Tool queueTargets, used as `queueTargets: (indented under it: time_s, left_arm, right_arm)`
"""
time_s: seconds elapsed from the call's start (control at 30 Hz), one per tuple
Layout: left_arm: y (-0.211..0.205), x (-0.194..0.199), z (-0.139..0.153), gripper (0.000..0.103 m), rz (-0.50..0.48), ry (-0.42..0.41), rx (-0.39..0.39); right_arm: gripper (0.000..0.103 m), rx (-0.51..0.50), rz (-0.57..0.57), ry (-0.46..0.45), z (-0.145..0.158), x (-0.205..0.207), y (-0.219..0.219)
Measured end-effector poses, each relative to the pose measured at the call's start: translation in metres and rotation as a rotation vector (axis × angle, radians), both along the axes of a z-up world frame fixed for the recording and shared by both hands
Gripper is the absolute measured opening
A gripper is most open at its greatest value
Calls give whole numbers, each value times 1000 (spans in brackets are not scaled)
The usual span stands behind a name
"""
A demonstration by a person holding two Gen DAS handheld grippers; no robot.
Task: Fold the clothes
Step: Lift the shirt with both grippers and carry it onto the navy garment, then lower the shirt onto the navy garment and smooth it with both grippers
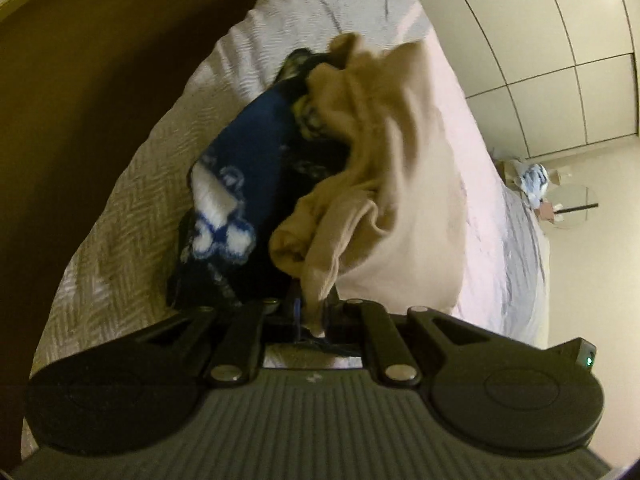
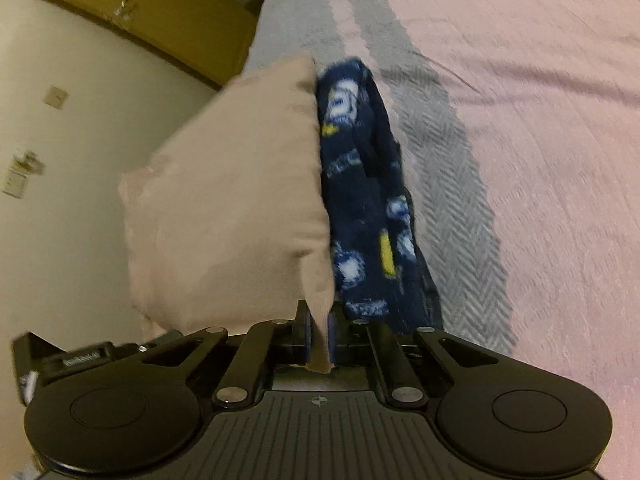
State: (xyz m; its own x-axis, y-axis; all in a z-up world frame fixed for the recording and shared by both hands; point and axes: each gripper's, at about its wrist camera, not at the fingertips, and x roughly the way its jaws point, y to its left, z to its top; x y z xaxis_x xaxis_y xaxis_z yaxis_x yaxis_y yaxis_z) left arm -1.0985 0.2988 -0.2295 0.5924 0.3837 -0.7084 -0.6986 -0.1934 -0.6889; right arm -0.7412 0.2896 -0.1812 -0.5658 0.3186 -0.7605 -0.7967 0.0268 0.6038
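A beige garment [image 1: 380, 168] hangs bunched and lifted above the bed. My left gripper [image 1: 314, 312] is shut on one edge of it. In the right wrist view the same beige garment [image 2: 232, 208] spreads out flat to the left, and my right gripper [image 2: 319, 336] is shut on another edge of it. A dark blue fleece garment with white and yellow prints [image 1: 240, 184] lies on the bed just behind the beige one; it also shows in the right wrist view [image 2: 368, 200], to the right of the beige cloth.
The bed has a pink and grey herringbone cover [image 2: 520, 160], which is also in the left wrist view [image 1: 128, 216]. A dark wooden headboard or wall [image 1: 80, 80] stands at the left. A wardrobe [image 1: 540, 40] and small clutter on the floor [image 1: 532, 180] are at the right.
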Motion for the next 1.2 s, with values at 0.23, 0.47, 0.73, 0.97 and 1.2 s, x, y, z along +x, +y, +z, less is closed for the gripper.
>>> queueTargets:
  time_s: [0.23, 0.47, 0.73, 0.97, 1.2]
  left_arm:
    - [-10, 13, 84, 10, -67, 347, 155]
    - [13, 69, 130, 9, -274, 476, 510]
    - [41, 63, 31, 7, -303, 516, 403]
    - [42, 46, 48, 6, -279, 464, 361]
    - [69, 50, 96, 7, -247, 505, 466]
  right_arm:
    - [21, 198, 86, -214, 47, -8, -8]
    - [21, 458, 66, -365, 82, -39, -5]
    - [21, 389, 183, -454, 4, -85, 3]
    - [26, 397, 244, -514, 13, -99, 3]
    - [26, 398, 61, -437, 52, -80, 34]
